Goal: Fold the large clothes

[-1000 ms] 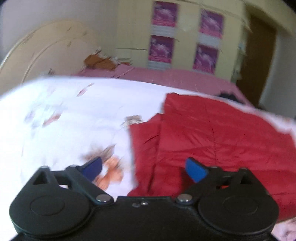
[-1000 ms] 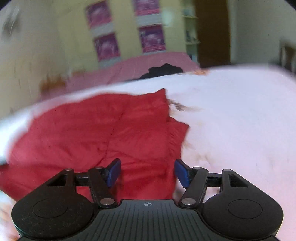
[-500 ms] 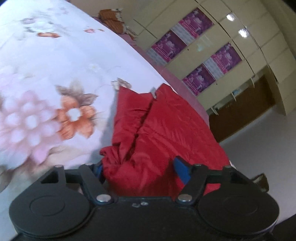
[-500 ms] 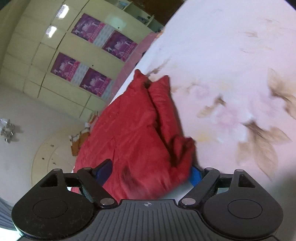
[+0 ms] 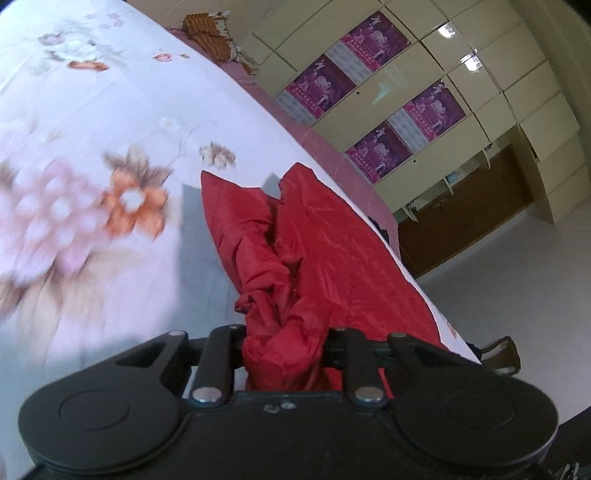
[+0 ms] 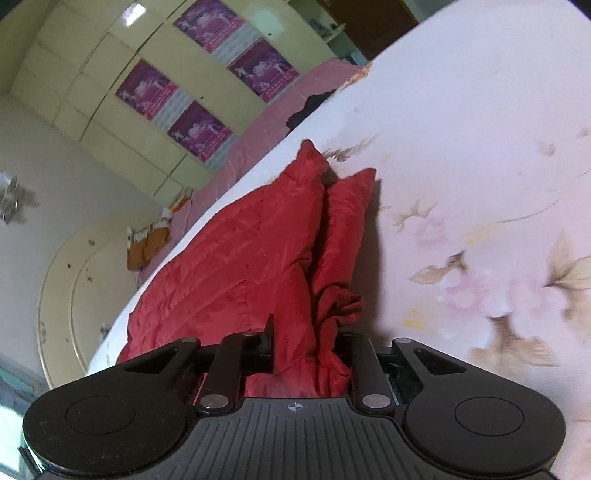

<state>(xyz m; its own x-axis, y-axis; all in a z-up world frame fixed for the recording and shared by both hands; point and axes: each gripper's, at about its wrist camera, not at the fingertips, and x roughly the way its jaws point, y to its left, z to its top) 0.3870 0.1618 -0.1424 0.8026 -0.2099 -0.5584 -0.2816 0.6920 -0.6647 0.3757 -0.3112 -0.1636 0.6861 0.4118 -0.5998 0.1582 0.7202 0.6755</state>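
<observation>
A large red garment [image 5: 325,251] lies on a white floral bed sheet [image 5: 92,177]. My left gripper [image 5: 284,350] is shut on a bunched near corner of it, and the cloth hides the fingertips. In the right wrist view the same red garment [image 6: 236,258] stretches away over the sheet [image 6: 480,184]. My right gripper [image 6: 306,354] is shut on another bunched near corner. The gripped edge is lifted, and the rest stays on the bed.
A cream wardrobe with purple posters [image 5: 373,85] stands behind the bed. A pink bed edge [image 6: 258,147] and a rounded cream headboard [image 6: 74,280] show in the right wrist view. A brown folded cloth [image 5: 207,26] lies at the far end.
Both grippers went from open above the garment to shut on its near corners. Both views have tilted, and the gripped edge has risen off the sheet.
</observation>
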